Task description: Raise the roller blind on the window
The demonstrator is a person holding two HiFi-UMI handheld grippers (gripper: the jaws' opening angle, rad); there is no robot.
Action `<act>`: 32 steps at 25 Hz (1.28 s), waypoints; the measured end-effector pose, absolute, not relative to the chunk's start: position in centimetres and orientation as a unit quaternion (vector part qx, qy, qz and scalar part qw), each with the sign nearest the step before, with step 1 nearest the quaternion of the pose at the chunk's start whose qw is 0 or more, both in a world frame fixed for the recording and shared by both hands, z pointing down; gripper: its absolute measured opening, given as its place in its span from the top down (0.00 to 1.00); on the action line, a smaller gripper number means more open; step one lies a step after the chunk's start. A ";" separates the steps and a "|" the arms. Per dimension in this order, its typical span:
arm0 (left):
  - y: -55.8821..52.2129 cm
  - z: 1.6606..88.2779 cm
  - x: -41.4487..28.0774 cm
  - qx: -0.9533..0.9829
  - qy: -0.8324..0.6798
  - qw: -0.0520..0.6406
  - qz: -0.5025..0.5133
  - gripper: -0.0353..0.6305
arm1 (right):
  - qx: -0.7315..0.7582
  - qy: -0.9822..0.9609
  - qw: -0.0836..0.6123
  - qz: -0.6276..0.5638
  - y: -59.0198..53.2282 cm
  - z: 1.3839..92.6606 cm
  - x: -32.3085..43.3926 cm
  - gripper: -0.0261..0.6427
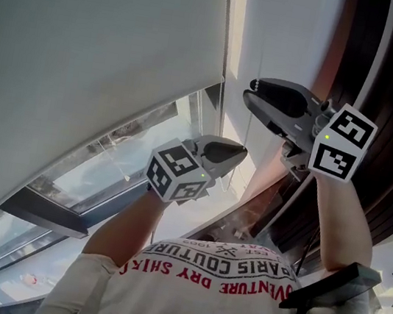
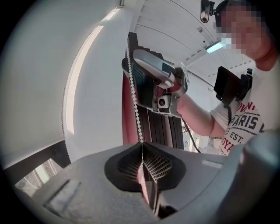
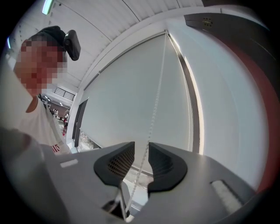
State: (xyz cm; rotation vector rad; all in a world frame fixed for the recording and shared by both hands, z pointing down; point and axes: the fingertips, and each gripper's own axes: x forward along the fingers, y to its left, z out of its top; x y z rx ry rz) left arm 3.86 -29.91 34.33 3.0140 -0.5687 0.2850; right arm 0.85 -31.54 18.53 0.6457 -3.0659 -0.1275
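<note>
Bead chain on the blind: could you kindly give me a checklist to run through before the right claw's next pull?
1. Left claw shut on the bead chain: ok.
2. Bead chain passing between the right claw's jaws: ok.
3. Right claw clamped on the bead chain: not ok, its jaws stand apart.
4. Right claw higher on the bead chain than the left claw: ok.
5. Roller blind fully raised: not ok, it covers most of the window.
6. Whether this strand raises the roller blind: cannot tell.
</note>
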 end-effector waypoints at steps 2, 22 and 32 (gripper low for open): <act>-29.7 34.8 3.9 0.976 -0.189 0.021 0.102 0.93 | 0.211 -0.977 0.002 -0.042 -31.7 18.4 0.9 0.87; -31.7 38.4 5.1 0.972 -0.195 0.027 0.126 0.94 | 0.229 -0.973 0.017 -0.039 -33.7 21.6 2.1 0.95; -31.3 45.7 4.4 0.962 -0.207 0.064 0.165 0.94 | 0.232 -0.972 0.045 0.008 -33.5 29.0 1.6 0.95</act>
